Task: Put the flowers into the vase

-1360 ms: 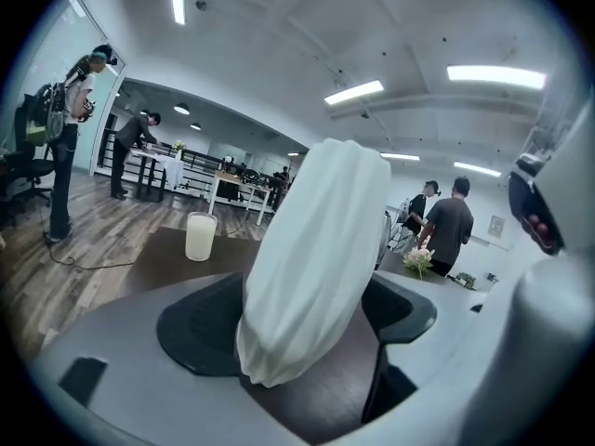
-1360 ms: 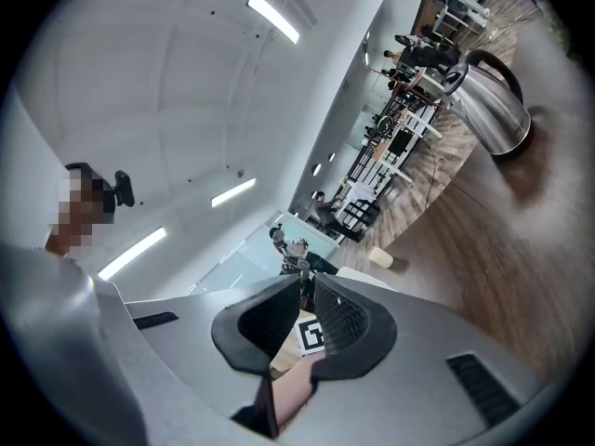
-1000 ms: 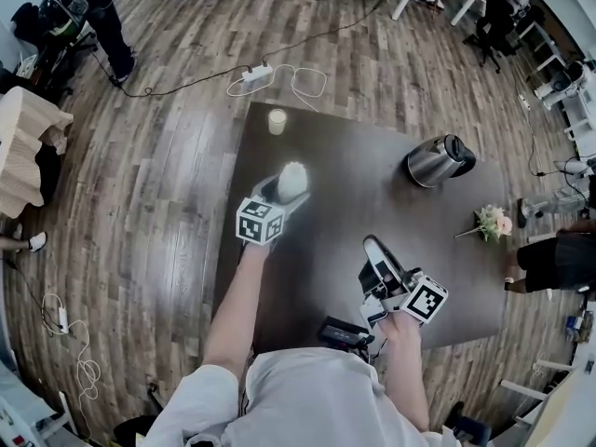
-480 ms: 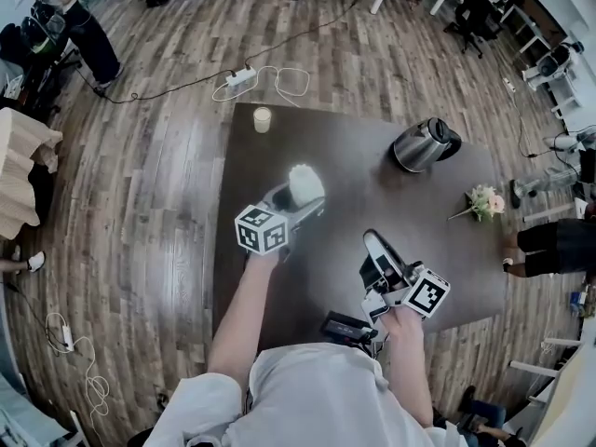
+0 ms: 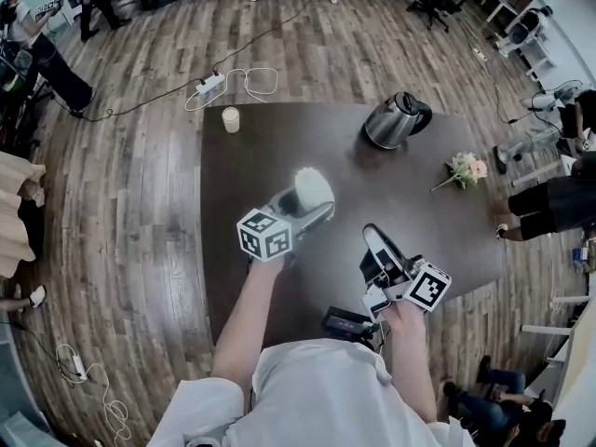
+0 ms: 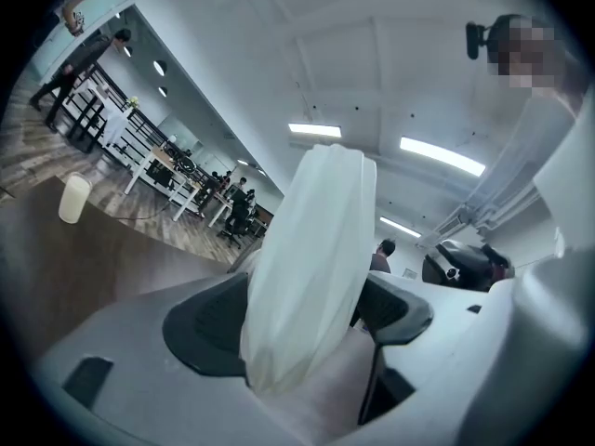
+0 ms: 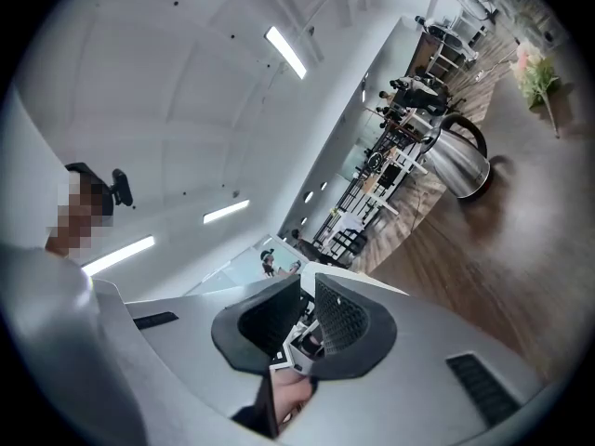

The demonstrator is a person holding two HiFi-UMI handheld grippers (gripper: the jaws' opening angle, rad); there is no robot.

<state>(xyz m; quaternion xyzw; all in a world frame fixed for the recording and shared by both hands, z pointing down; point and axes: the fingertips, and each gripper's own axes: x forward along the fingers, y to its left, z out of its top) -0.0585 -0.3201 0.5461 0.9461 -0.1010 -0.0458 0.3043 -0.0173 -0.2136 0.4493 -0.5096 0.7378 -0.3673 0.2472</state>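
The left gripper [image 5: 311,210], clamped on the white vase [image 5: 315,184], has carried it from near the desk's [image 5: 270,152] left edge toward the middle, closer to the flowers [image 5: 466,168] lying by the right edge. The right gripper [image 5: 372,238] is closed and empty, so it is probably free to fetch them.

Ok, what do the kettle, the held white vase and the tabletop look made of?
Kettle: polished metal, likely stainless steel, given its bright reflective sheen.
White vase: matte white with soft creases and no glare. Probably ceramic, possibly plastic.
Tabletop: dark brown wood or veneer, with faint grain and a low sheen.
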